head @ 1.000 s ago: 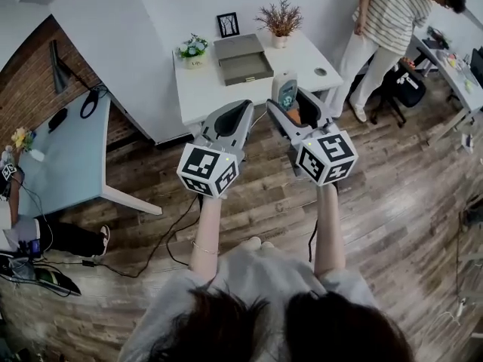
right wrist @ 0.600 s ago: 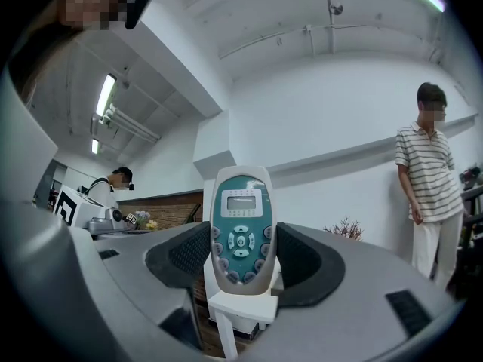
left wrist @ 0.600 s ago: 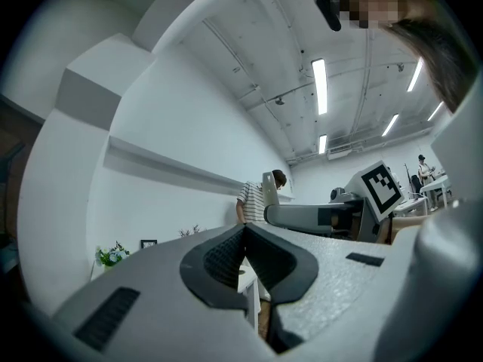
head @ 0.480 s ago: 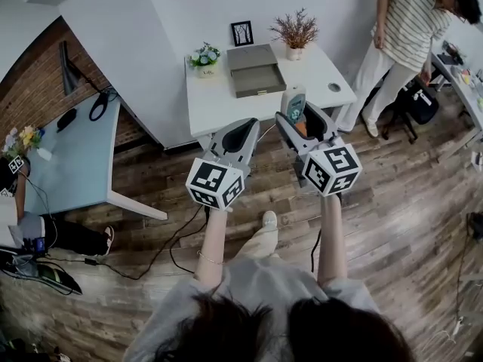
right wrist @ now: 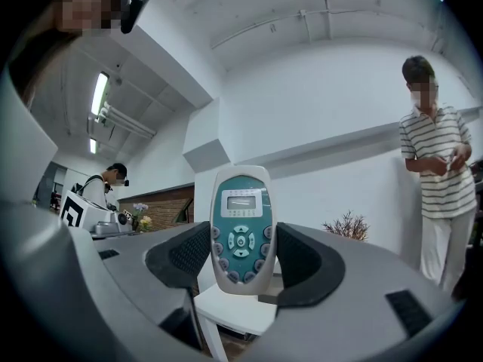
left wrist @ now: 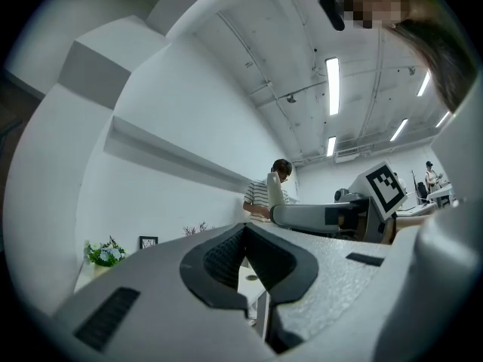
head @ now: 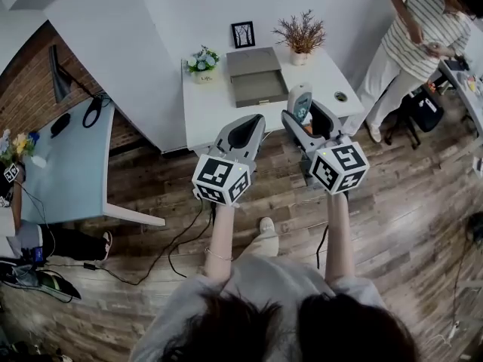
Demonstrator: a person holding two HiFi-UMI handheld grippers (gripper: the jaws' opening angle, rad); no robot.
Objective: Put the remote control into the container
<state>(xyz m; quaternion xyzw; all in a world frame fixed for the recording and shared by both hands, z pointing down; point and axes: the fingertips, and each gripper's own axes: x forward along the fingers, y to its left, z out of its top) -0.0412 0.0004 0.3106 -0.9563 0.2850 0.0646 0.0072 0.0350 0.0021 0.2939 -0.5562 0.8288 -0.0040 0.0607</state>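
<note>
A white and teal remote control (right wrist: 241, 228) stands upright between the pads of my right gripper (right wrist: 241, 262), which is shut on its lower half. In the head view the remote (head: 301, 101) and right gripper (head: 305, 118) hover over the front right part of the white table (head: 204, 104). The container (head: 255, 74), a shallow grey open box, lies on that table, beyond and left of the remote. My left gripper (head: 253, 119) hangs at the table's front edge, shut and holding nothing; in its own view the left gripper (left wrist: 245, 228) has its jaws meeting at the tips.
On the table stand a flower pot (head: 201, 60), a picture frame (head: 242, 34), a vase of dried twigs (head: 302, 36) and a small round dish (head: 341, 96). A person in a striped shirt (head: 419, 29) stands at right. A pale blue table (head: 60, 164) is at left; cables (head: 173, 247) cross the floor.
Both grippers have come closer to the white table. The remote stays held upright in the right gripper. The striped-shirt person has shifted to the right.
</note>
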